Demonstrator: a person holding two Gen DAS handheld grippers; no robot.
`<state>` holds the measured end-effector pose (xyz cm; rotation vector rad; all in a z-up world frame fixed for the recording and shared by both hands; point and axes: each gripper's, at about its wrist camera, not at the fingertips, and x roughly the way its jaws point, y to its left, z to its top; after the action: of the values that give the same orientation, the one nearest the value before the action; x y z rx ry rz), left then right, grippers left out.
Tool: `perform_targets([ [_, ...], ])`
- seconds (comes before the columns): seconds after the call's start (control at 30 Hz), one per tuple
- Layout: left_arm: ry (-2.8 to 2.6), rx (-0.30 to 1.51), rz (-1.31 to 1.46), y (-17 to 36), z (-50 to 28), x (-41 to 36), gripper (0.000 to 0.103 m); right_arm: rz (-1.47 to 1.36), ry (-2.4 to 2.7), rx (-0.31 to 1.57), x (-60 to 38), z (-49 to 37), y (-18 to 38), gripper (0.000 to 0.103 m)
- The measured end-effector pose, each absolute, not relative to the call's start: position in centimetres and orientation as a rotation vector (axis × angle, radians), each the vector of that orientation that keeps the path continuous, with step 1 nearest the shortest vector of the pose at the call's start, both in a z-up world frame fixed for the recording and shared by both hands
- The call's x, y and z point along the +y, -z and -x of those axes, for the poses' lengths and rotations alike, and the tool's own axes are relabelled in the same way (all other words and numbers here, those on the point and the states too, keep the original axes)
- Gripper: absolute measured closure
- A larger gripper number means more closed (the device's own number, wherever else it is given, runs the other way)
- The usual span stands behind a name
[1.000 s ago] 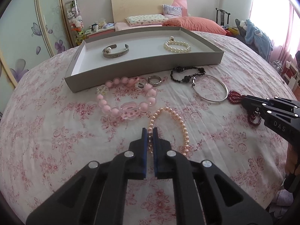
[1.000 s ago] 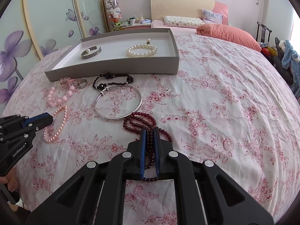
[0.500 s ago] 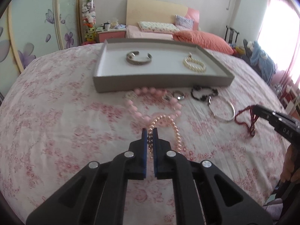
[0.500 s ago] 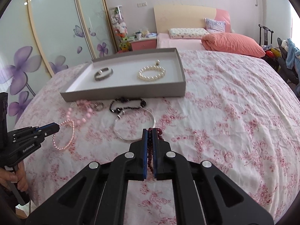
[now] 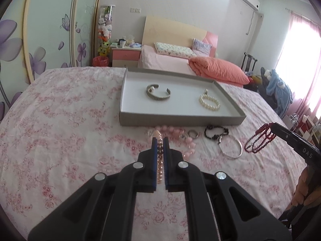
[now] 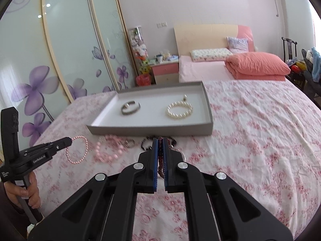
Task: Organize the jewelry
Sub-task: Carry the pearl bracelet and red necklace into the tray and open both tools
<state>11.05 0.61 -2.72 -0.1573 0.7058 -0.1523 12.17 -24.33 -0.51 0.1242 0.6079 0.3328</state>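
Observation:
My left gripper (image 5: 160,140) is shut on a pink pearl bracelet (image 5: 159,161), which hangs clear of the bedspread in the right wrist view (image 6: 77,150). My right gripper (image 6: 160,140) is shut on a dark red bead bracelet (image 6: 160,160); in the left wrist view its loops dangle (image 5: 260,141) from the fingertips. A grey tray (image 5: 180,121) lies beyond both grippers, holding a silver cuff (image 5: 158,94) and a white pearl bracelet (image 5: 209,102). In front of the tray lie a chunky pink bead bracelet (image 5: 189,143), a ring (image 5: 193,133), a black bead bracelet (image 5: 215,132) and a silver bangle (image 5: 230,148).
Everything sits on a pink floral bedspread (image 5: 70,130). A second bed with an orange pillow (image 5: 218,70) stands behind it, with a wardrobe with flower-print doors (image 6: 60,60) to the left. A person's hand (image 6: 24,190) holds the left gripper's handle.
Both grippers have risen, lifting the pink pearl bracelet and the dark red bracelet off the bedspread. Both views have tipped up toward the tray.

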Motion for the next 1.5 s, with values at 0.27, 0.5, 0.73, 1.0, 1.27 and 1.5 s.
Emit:
perform_targets([
  [0.27,0.150,0.646,0.153,0.8,-11.5,0.2,0.096,-0.134,-0.354,0.529,-23.7,-12.8,-1.7,0.098],
  [0.5,0.148,0.613,0.135,-0.6,-12.8,-0.6,0.096,-0.122,-0.363,0.493,-22.9,-13.9,-2.8,0.098],
  [0.73,0.132,0.603,0.116,-1.4,-15.2,-1.2,0.096,-0.108,-0.363,0.467,-22.2,-15.6,-3.8,0.098],
  [1.0,0.112,0.610,0.117,-1.6,-19.6,-1.4,0.096,-0.112,-0.363,0.478,-21.2,-19.9,-3.8,0.098],
  [1.27,0.097,0.650,0.115,-0.5,-24.7,-1.5,0.096,-0.118,-0.353,0.548,-20.5,-24.9,-1.6,0.098],
  [1.5,0.103,0.705,0.124,1.4,-27.7,-1.7,0.096,-0.132,-0.337,0.617,-20.4,-28.0,0.9,0.098],
])
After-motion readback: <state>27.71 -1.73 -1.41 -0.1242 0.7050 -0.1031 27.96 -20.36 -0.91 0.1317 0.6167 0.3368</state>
